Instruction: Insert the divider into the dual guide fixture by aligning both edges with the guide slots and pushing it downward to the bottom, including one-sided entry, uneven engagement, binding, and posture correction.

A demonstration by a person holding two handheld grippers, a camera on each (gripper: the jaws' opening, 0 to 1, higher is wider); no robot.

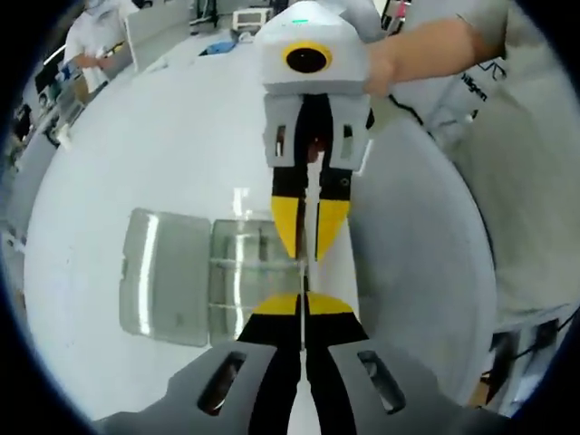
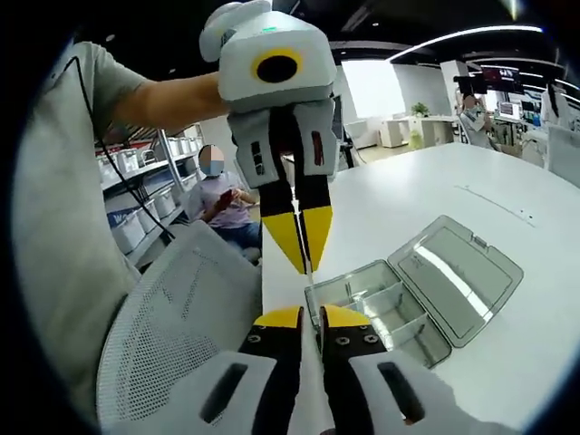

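Gripping one thin clear divider [image 1: 309,272] together, both grippers' jaws narrow, above open clear box [image 2: 399,304].

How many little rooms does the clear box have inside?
3 can be seen in the box, side by side in a row, split by two clear walls. The near end sits behind the hand-held gripper tips, so another may be hidden there.

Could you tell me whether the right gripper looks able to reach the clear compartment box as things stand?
Probably yes: the clear plastic compartment box lies open just beyond the right gripper, nothing between, though its jaws are shut on a thin clear divider.
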